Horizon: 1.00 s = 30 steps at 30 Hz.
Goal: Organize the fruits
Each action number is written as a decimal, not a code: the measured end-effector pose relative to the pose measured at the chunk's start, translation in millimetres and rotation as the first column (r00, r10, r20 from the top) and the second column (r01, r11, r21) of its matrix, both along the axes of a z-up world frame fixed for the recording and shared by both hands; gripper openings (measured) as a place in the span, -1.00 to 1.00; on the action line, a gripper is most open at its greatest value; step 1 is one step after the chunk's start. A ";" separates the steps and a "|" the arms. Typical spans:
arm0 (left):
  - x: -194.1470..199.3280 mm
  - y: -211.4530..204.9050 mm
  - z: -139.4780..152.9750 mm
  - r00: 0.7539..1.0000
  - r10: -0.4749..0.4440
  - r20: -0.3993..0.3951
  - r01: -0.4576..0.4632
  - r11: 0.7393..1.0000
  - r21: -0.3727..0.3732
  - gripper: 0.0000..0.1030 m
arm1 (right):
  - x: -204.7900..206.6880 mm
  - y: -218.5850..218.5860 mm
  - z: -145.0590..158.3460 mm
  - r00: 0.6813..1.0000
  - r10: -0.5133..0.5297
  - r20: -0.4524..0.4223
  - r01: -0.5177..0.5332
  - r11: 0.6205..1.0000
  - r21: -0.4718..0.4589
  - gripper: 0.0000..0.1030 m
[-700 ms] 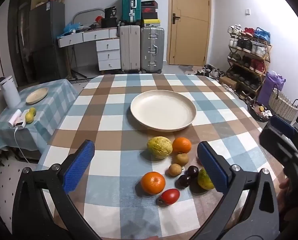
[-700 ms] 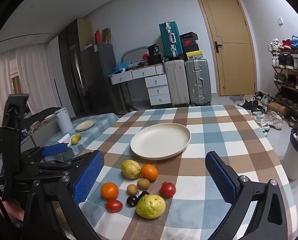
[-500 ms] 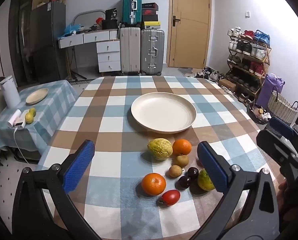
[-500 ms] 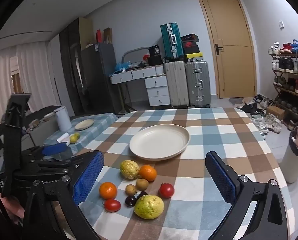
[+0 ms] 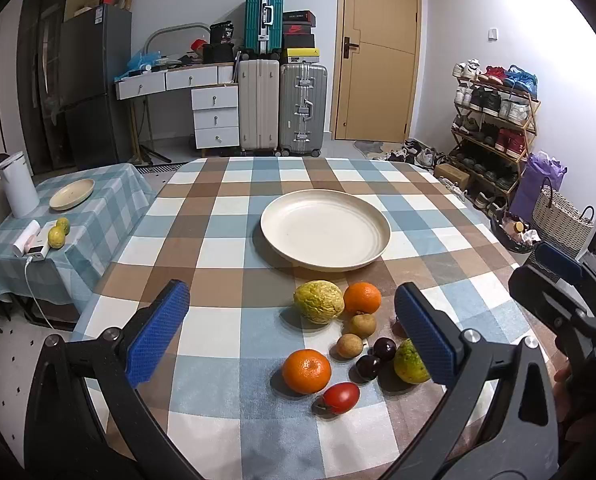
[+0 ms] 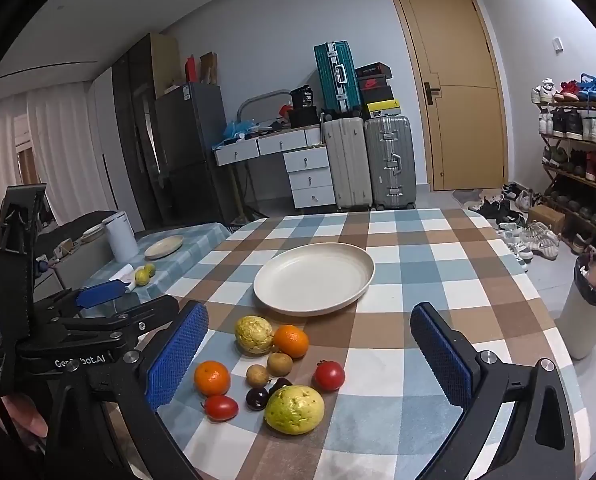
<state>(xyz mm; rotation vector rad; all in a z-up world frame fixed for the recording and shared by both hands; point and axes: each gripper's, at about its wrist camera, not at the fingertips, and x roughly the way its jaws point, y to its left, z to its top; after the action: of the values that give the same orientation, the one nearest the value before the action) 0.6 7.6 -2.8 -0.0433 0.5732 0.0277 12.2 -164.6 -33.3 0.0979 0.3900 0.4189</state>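
Note:
An empty cream plate (image 5: 325, 232) (image 6: 314, 278) sits mid-table on the checked cloth. In front of it lies a cluster of fruit: two oranges (image 5: 306, 371) (image 5: 362, 298), a yellow-green guava (image 5: 318, 301), a second guava (image 6: 294, 409), two small brown fruits (image 5: 350, 345), two dark plums (image 5: 368, 366), and tomatoes (image 5: 340, 397) (image 6: 329, 375). My left gripper (image 5: 293, 328) is open and empty, above the near table edge behind the fruit. My right gripper (image 6: 310, 356) is open and empty, held over the cluster's near side.
A side table (image 5: 97, 196) at the left holds a small plate, a white kettle and two green fruits. Suitcases, a desk and a door stand behind. A shoe rack (image 5: 494, 120) and a wicker basket are at the right. A bin (image 6: 590, 308) stands by the table's right edge.
Both views have shifted slightly: the plate and fruit sit a little lower and nearer in the frames. Both grippers stay open and empty. No fruit has moved.

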 end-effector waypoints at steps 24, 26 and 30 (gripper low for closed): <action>-2.9 0.2 -1.8 1.000 -0.010 0.011 0.010 1.000 0.010 0.99 | -2.5 0.2 2.2 1.000 0.003 0.008 -0.003 1.000 0.005 1.00; -3.7 -1.4 -1.8 1.000 -0.014 0.015 0.014 1.000 0.015 0.99 | -2.1 0.6 2.8 1.000 0.004 0.008 -0.004 1.000 0.004 1.00; -4.9 -3.3 -1.9 1.000 -0.015 0.017 0.015 1.000 0.012 0.99 | -2.0 0.9 2.9 1.000 0.006 0.006 -0.006 1.000 0.002 1.00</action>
<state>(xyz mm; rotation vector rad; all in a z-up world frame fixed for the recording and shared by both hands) -4.3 4.4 -4.7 -0.0279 0.5561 0.0156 10.2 -163.6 -30.4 0.0973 0.3838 0.4254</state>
